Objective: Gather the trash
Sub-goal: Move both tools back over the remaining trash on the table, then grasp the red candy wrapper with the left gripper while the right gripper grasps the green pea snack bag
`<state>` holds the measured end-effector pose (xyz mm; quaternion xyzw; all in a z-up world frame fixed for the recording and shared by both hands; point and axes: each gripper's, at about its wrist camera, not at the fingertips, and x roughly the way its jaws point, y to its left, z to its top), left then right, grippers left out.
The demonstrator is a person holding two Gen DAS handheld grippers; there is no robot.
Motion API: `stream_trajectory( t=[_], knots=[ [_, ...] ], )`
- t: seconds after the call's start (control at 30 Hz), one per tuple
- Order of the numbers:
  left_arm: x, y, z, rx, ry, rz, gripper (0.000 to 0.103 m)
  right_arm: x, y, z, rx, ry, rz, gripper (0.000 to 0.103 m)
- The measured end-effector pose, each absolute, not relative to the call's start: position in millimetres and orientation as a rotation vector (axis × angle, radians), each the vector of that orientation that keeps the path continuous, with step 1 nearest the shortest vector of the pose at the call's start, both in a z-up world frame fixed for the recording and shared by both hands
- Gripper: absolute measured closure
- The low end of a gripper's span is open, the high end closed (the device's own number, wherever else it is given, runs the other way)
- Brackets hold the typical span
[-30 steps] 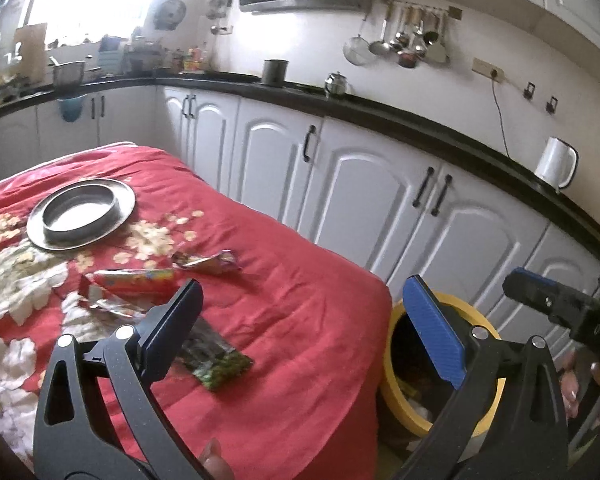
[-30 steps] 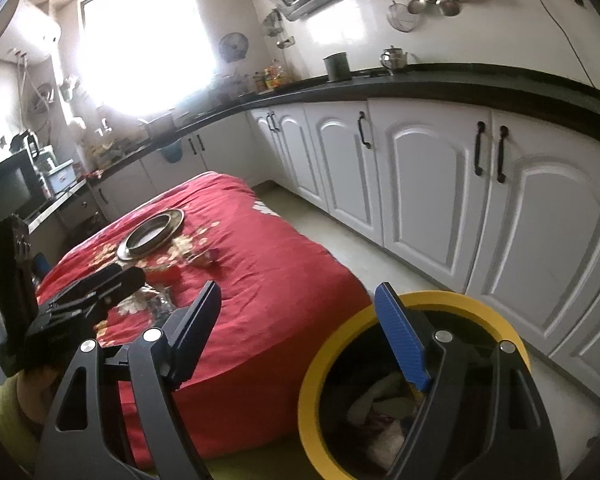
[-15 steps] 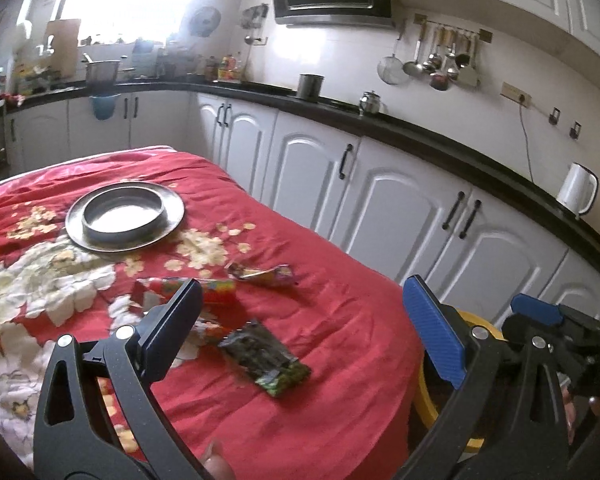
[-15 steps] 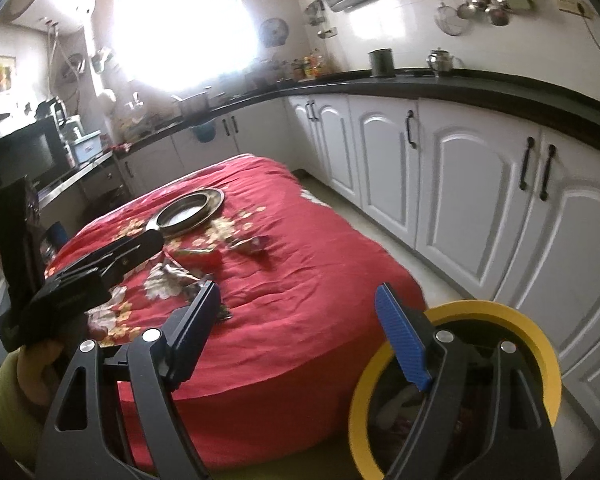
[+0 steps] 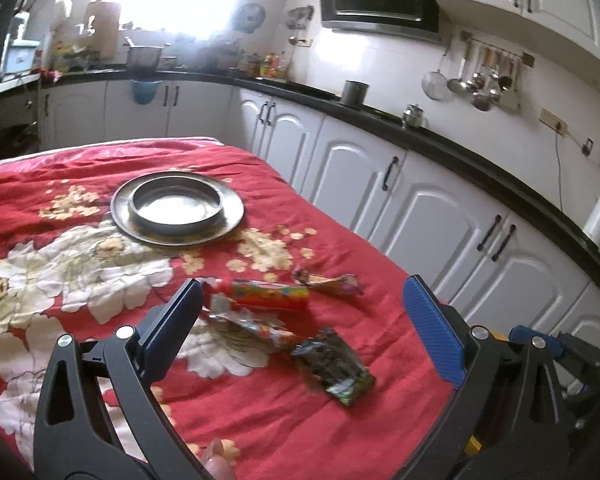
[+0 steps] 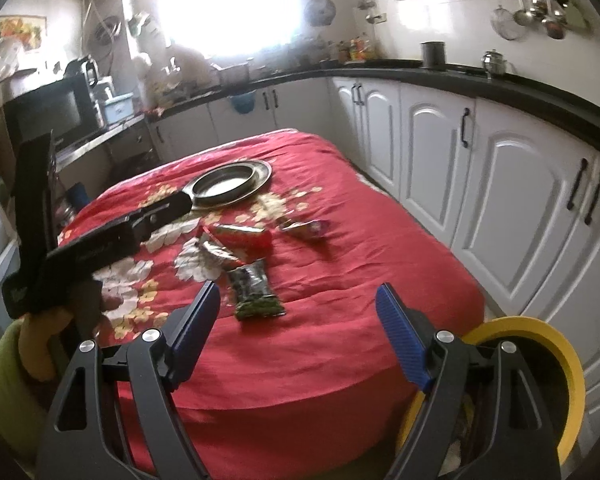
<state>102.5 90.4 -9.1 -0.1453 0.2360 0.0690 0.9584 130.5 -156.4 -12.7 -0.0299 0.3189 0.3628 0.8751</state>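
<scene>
Red floral cloth (image 5: 320, 420) is spread over the table, and four pieces of trash are seen lying on it near the front edge. Green-black packet (image 5: 334, 364) is nearest, flat on the cloth; crumpled silver wrapper (image 5: 248, 326) is just behind it, touching or nearly so. Red tube-shaped wrapper (image 5: 270, 294) lies beyond that, and small twisted candy wrapper (image 5: 326, 280) is set just to its right, apart from it. Metal plate (image 5: 178, 210) with a shallow metal bowl (image 5: 176, 206) on it is placed further back, well apart from the trash.

Left gripper (image 5: 300, 316) is held above the cloth with jaws spread wide, nothing between the pads; the wrappers are seen through the gap but are not gripped. Right gripper (image 6: 298, 316) is likewise wide apart and empty, held over the near table edge, with the green-black packet just beyond the gap. Left gripper is also seen from the right wrist view, held in a hand (image 6: 80, 308) with a yellow-green sleeve (image 6: 4, 376) at lower left.

Yellow-rimmed bin (image 6: 540, 344) stands on the floor beside the table, at lower right; contents are dim, possibly some trash inside. White cabinets (image 6: 512, 208) run along the wall to the right
</scene>
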Motion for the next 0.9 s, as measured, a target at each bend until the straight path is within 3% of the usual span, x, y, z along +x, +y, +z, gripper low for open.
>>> stream_trajectory(
  t=[0.7,0.9],
  knots=[
    [116.0,151.6,-51.5,-0.434,0.594,0.22,0.011,166.4,-69.2,-62.9,-0.186,0.781,0.856,0.026],
    [128.5,153.0,-68.7,-0.488,0.659,0.176,0.02,174.5,-57.1,-79.5,-0.214,0.81,0.871,0.026]
  ],
)
